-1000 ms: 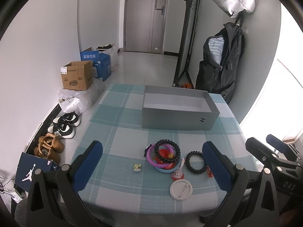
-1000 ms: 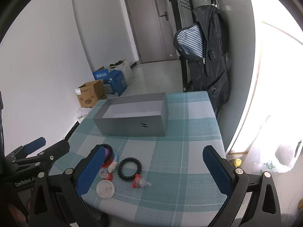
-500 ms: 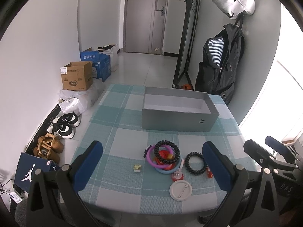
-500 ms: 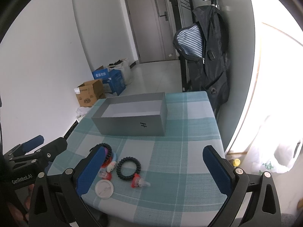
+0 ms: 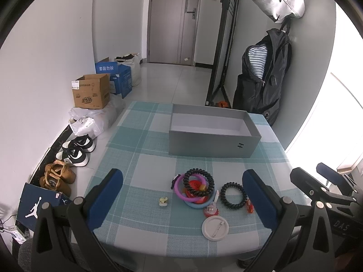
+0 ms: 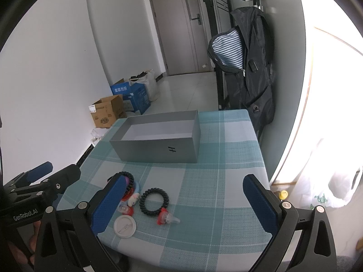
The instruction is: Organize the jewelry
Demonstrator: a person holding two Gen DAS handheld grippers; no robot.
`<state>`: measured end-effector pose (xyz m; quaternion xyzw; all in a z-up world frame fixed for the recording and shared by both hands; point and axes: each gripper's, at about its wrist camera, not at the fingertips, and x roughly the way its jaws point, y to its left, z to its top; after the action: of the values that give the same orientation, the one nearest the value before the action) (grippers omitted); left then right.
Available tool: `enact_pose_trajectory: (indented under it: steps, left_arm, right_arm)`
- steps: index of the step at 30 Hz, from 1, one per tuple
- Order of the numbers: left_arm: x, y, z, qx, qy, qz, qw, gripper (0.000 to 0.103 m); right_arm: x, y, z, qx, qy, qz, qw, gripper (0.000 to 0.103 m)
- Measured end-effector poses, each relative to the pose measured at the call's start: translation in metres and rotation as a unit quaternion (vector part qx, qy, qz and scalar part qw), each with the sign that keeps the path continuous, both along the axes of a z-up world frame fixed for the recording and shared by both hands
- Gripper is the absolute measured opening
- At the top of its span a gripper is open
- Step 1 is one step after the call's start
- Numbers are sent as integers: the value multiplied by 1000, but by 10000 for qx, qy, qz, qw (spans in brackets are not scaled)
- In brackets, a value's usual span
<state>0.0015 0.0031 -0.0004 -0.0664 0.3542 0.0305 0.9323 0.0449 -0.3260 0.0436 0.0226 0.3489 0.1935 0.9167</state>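
Nearest the cameras, the left gripper [image 5: 182, 198] hangs over the near edge of the table [image 5: 140, 165] with its blue-padded fingers spread wide and nothing between them, and the right gripper [image 6: 185, 200] is likewise spread wide and holding nothing, off to the right of the jewelry. Closest to the table's front edge lies a white round pin badge [image 5: 214, 228], back side up. Just beyond it sit a small red and clear trinket [image 5: 211, 210] and, to the right, another red and clear piece [image 6: 166, 219] touching the near rim of a black coil hair tie [image 5: 233, 195] that lies flat on the checked cloth. To the left of that hair tie is a small heap: a second black coil ring [image 5: 198, 182] rests on top of a purple ring [image 5: 181, 187] and a light blue ring [image 5: 195, 204], with red pieces showing inside them. Apart from the heap, further left, a tiny pale yellow charm [image 5: 163, 201] lies alone. Well beyond the jewelry, toward the far side of the table, stands an open grey box [image 5: 213, 144] with a white interior and a small mark on its front wall. On the floor past the table's left side are shoes [image 5: 76, 150], a brown cardboard box [image 5: 91, 94] and a blue carton [image 5: 120, 80]; a black backpack [image 5: 263, 79] hangs against the far wall to the right.
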Motion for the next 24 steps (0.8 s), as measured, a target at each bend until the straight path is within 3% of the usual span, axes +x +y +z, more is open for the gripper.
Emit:
enact_pose_trajectory:
  steps: [24]
  left_arm:
    - [-2, 2, -6, -59, 81, 3, 10000, 102]
  right_arm:
    - [-1, 2, -1, -15, 11, -16, 10000, 103]
